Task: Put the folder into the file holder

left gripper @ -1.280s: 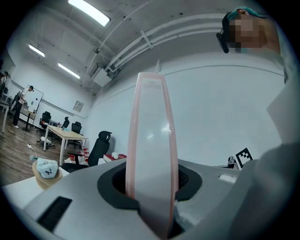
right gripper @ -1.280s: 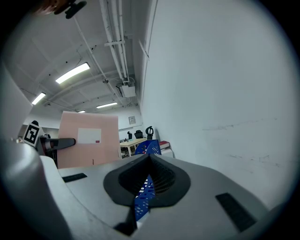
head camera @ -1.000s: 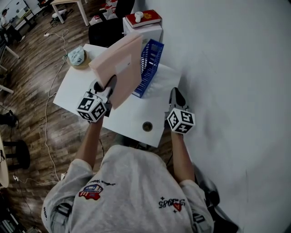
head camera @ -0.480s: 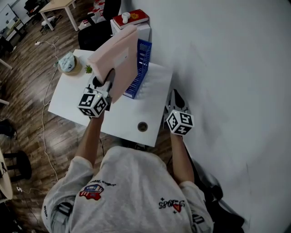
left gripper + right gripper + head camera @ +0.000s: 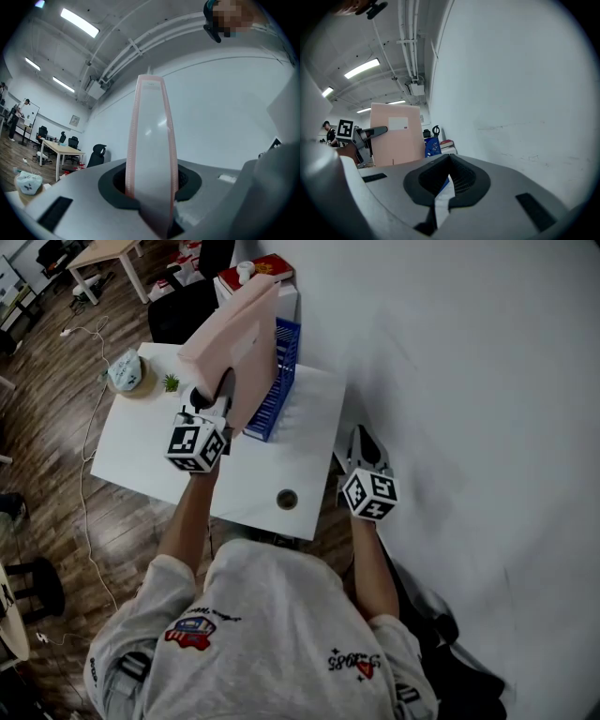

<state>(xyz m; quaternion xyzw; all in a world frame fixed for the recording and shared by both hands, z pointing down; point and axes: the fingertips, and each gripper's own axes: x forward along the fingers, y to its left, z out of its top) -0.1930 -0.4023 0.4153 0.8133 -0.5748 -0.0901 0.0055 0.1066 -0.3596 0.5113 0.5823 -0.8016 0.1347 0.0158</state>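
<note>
Left side: my left tool (image 5: 151,183) is pinching the near lower edge of the folder (image 5: 151,136). In the left gripper view the folder rises edge-on between the jaws, with a pad against each face.
Task thing: the folder is pink with a white label. It is held upright and lifted clear of the counter (image 5: 141,451), over the counter's far half.
Folder and holder: the folder stands just beside the file holder (image 5: 272,390), on the holder's left. From the head view its lower part overlaps the holder's left wall, and I cannot tell whether they touch.
Holder: blue, with mesh walls. It stands on the counter right of centre, running from the far edge toward the middle.
Right side: my right tool (image 5: 449,176) has its jaws pressed together at the tips, as far as I can make out, with nothing between them. It is off the counter's right edge by the near right corner, between the counter and the white wall (image 5: 469,381).
Counter top: white, with a round cable hole (image 5: 287,499) close to the near edge. A small plant (image 5: 171,382) and a pale round thing (image 5: 124,371) sit at the far left corner.
Past the far edge: a white cabinet (image 5: 289,301) with a red book (image 5: 272,266) on it, and a black chair (image 5: 183,313) beside it.
</note>
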